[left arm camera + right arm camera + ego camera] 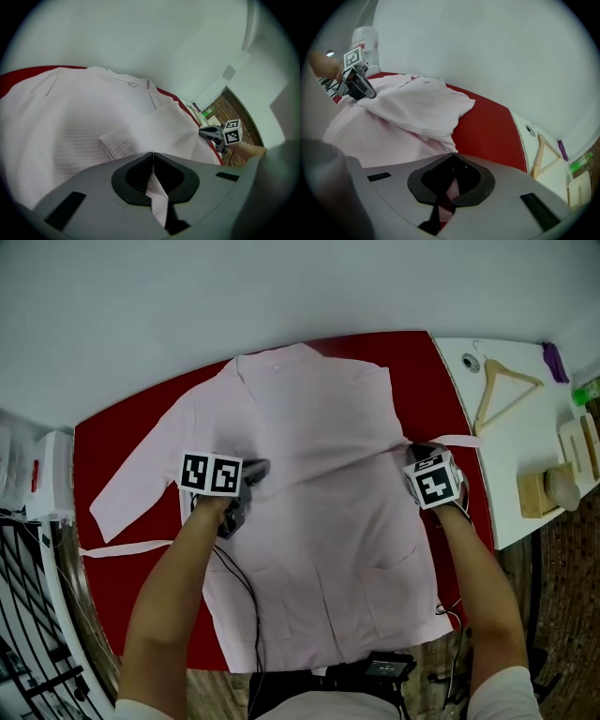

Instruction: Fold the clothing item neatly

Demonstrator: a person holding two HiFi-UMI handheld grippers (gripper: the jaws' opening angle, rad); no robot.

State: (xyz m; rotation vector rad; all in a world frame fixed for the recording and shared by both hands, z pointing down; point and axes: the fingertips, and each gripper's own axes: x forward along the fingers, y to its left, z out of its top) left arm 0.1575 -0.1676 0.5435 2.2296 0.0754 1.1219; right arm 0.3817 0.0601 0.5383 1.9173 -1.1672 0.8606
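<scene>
The red table [131,437] takes most of the view below me. The pink robe [328,521] lies spread on it, with the collar away from me and the hem near my body, and it covers the middle of the red top. One sleeve [141,484] lies flat out toward my left side. On the other side a flap [417,108] of the same cloth is turned over onto the chest of the robe. It looks like the other sleeve, but I cannot be sure from these views.

Just beside the red table, to my right, stands a white side table [511,493] with a wooden hanger [504,390] lying on it.

My left gripper [153,161] is over the robe, a little left of its centre. Its jaws are pressed together on a thin fold of the pink cloth that runs down between them. My right gripper [452,159] is at the right edge of the robe, jaws closed as well, with a bit of pink cloth pinched between them. The turned-over flap stretches from one gripper to the other.

A narrow pink belt [127,547] lies across the red top by my left arm.
</scene>
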